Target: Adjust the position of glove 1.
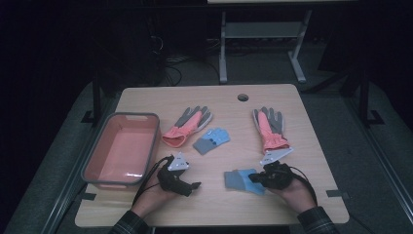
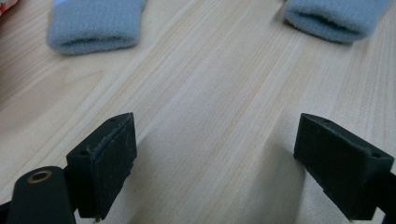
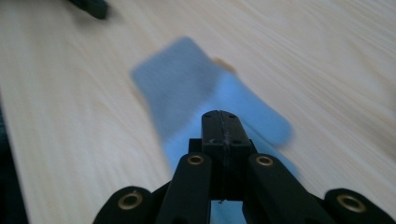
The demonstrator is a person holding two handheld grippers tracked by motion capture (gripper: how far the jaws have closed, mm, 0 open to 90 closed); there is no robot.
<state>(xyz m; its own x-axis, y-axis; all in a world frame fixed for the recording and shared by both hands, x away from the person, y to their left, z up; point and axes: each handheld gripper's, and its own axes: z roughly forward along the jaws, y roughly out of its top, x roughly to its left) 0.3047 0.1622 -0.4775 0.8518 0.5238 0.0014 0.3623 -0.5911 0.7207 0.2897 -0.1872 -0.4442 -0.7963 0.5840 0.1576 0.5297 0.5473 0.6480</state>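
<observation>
Two light blue knit gloves lie on the wooden table. The near blue glove lies at the front right, and my right gripper hovers over its finger end. In the right gripper view that gripper has its jaws pressed together, the blue glove spreads out beneath them, and I see no fabric between the pads. My left gripper rests at the front left. Its jaws stand wide open over bare wood, facing the cuffs of the far blue glove and the near one.
A pink bin with a grey rim stands at the left edge. Two orange-and-grey work gloves lie farther back, one in the middle and one on the right. The far blue glove lies between them. A cable hole marks the far edge.
</observation>
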